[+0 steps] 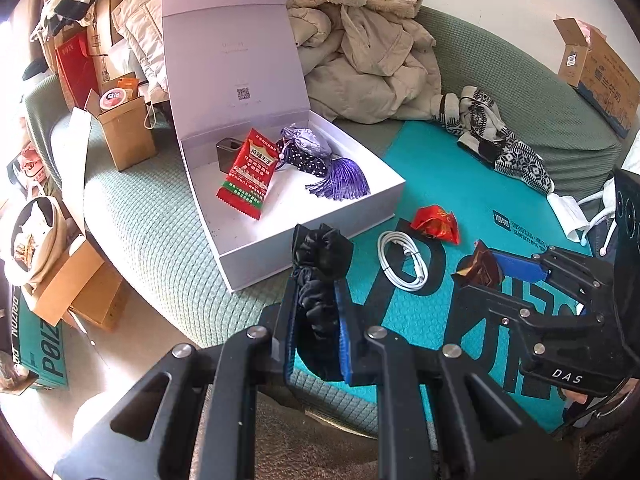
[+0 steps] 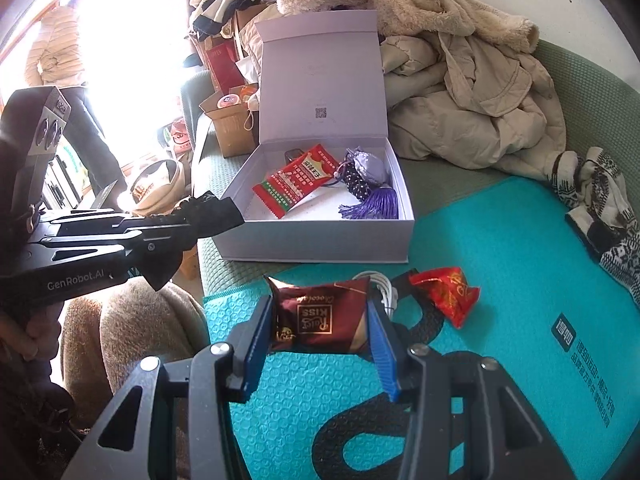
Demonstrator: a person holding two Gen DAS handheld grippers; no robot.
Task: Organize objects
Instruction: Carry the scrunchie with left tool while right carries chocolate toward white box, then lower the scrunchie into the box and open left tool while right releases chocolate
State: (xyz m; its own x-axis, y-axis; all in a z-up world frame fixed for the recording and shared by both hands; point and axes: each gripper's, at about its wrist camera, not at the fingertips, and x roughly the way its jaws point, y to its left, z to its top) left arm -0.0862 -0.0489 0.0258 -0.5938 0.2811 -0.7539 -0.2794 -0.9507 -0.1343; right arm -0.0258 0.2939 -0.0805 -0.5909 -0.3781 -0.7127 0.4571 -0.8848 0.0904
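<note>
Teal bubble-textured padded mailer lies flat on the green quilted sofa seat, and most of its far half is bare, giving open room between the white lidded gift box and the patterned black-and-white knit garment at the sofa's back. The box sits near the seat's front edge, its near corner close to where the cushion curves down; its lid stands upright against a heap of beige coats.

Inside the box lie a red snack packet with green and white print, a purple and polka-dot fabric sachet with a violet tassel, and a dark metal block partly hidden behind the packet.

The left gripper pinches a black ruffled fabric scrunchie between its blue-padded fingers, held just in front of the box's near wall. The right gripper clamps a maroon foil chocolate wrapper printed "KISS" over the mailer's near-left corner. On the mailer between the grippers and the box rest a coiled white charging cable and, just beside it, a crumpled red foil wrapper with gold print.

Brown cardboard boxes crowd the sofa's left end and the floor.
</note>
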